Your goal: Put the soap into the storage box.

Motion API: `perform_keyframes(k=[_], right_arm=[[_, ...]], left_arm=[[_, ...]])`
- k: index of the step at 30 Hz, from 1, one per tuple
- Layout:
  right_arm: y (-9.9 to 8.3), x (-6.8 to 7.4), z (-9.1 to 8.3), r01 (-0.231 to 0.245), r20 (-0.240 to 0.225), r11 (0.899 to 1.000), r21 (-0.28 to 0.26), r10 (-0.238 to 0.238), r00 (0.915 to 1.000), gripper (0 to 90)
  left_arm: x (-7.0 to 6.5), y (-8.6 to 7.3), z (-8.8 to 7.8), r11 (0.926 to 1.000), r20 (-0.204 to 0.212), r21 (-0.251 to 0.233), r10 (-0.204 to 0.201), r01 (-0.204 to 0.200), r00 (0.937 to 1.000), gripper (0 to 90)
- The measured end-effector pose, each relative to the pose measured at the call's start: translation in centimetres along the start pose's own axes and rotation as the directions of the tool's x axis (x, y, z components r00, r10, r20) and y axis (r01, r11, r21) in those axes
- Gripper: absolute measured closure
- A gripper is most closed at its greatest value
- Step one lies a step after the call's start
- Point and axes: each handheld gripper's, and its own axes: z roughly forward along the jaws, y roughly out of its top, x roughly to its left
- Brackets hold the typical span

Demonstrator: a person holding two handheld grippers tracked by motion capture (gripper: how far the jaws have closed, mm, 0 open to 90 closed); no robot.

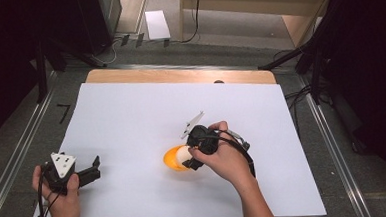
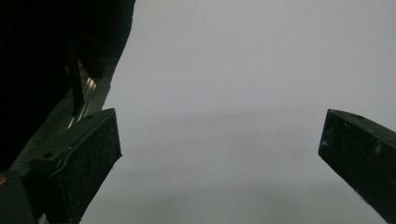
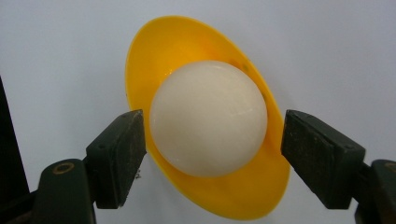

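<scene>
The ball (image 3: 208,117) sits in a yellow dish (image 3: 154,51) on the table (image 1: 131,116). Left tool (image 1: 87,175) idles open; right tool (image 3: 212,154) straddles the ball, pads apart, gripping nothing. An off-centre squeeze could tip the dish.

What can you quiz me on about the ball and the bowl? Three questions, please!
1. What colour is the bowl under the white ball? A red, B yellow, C blue.
2. True or false: the left tongs hold a spoon.
3. Which tongs are at the ball?

Key:
1. B.
2. False: they are open over the white sheet.
3. The right tongs, with one jaw on each side of the ball.
</scene>
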Motion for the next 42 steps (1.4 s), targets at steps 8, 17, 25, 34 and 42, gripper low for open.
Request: perform_keyframes(k=[8,17,25,34,42], right_arm=[[-0.9,-0.4,-0.9,-0.021,0.014,1.0,-0.016,0.021,0.9997,22.5],[-1.9,-0.9,-1.6,-0.046,0.032,0.999,-0.03,0.046,0.9984,21.9],[-2.9,-1.3,-2.2,-0.068,0.044,0.997,-0.038,0.07,0.9966,21.4],[-3.7,-1.5,-2.6,-0.087,0.056,0.995,-0.038,0.089,0.9944,20.8],[-4.7,-1.8,-3.0,-0.11,0.077,0.993,-0.043,0.113,0.9905,19.2]], left_arm=[[0.0,0.0,0.0,0.9999,-0.009,0.006,-0.009,0.009,0.9999,0.0],[0.1,0.1,0.1,0.9999,-0.013,0.012,-0.012,0.012,0.9998,0.0],[0.0,0.1,0.2,0.9998,-0.012,0.018,-0.012,0.012,0.9999,0.0],[0.0,0.2,0.4,0.9994,-0.014,0.035,-0.004,0.005,0.9999,0.0],[0.0,0.2,0.3,0.9994,-0.01,0.034,-0.005,0.005,0.9999,0.0]])
